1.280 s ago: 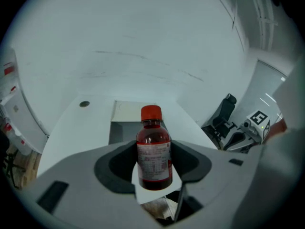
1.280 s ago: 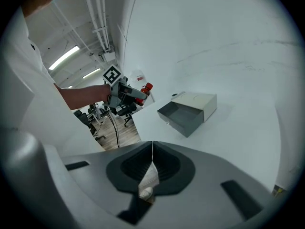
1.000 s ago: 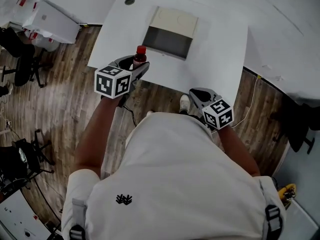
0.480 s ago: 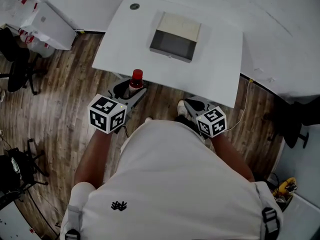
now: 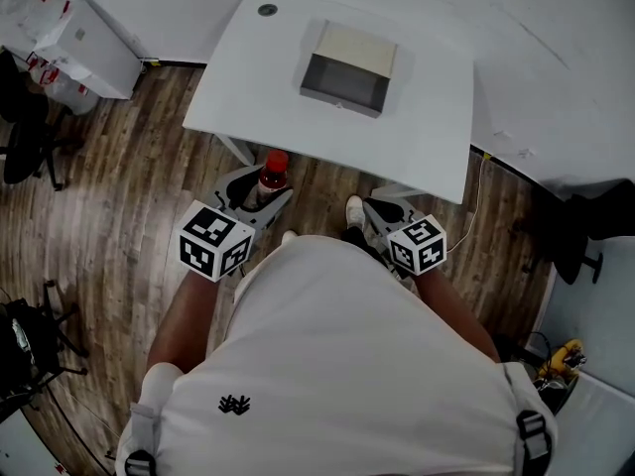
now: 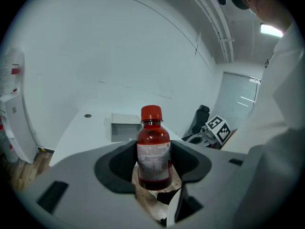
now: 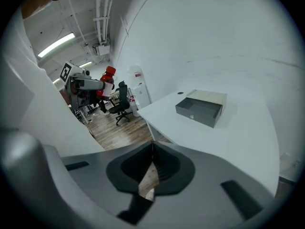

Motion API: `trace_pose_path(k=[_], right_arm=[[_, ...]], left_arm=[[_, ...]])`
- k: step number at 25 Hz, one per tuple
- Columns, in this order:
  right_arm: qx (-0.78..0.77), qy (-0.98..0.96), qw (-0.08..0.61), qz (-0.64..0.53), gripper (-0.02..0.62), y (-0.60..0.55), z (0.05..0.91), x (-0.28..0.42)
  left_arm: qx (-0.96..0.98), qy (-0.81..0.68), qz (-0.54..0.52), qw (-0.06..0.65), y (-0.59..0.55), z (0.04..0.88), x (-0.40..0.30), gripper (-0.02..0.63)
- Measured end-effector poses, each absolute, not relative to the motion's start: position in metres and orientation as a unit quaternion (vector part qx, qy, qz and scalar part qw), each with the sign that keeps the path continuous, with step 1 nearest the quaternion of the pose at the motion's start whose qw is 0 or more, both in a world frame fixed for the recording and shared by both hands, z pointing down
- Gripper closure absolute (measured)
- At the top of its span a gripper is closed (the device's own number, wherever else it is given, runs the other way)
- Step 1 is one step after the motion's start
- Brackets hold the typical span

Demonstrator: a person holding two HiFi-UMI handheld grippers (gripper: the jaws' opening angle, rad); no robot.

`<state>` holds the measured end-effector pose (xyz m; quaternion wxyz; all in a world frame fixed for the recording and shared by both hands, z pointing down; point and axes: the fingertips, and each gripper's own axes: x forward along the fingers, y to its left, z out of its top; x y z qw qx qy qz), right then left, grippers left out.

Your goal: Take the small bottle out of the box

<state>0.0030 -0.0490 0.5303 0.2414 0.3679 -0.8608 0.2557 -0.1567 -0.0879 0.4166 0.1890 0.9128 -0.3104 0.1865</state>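
Note:
A small bottle (image 5: 272,173) of red liquid with a red cap and a white label stands upright between the jaws of my left gripper (image 5: 260,188), which is shut on it. In the left gripper view the bottle (image 6: 153,151) fills the gap of the left gripper (image 6: 153,168). It hangs over the wooden floor, just off the table's near edge. The box (image 5: 359,50), cream on top with a dark grey drawer pulled out, sits on the white table (image 5: 427,117). My right gripper (image 5: 382,213) is shut and empty; its jaws meet in the right gripper view (image 7: 151,162).
The person's shoes (image 5: 354,212) stand under the table's near edge. A black office chair (image 5: 25,137) and a white cabinet (image 5: 84,53) stand at the left. A cable (image 5: 483,181) runs across the floor at the right. A round hole (image 5: 267,10) marks the table's far corner.
Both grippers have drawn back from the table towards the person. The bottle went with the left gripper from above the table's edge to over the floor. The table looks farther away.

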Motion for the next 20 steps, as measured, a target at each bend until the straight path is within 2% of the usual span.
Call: trace_pose_path(k=[20], right_arm=[[0.377,-0.859,0.242,0.246,0.588,-0.044,0.526,-0.006]], left_arm=[[0.919,-0.297,0.179,0.187,-0.073,0.417,-0.161,0.382]])
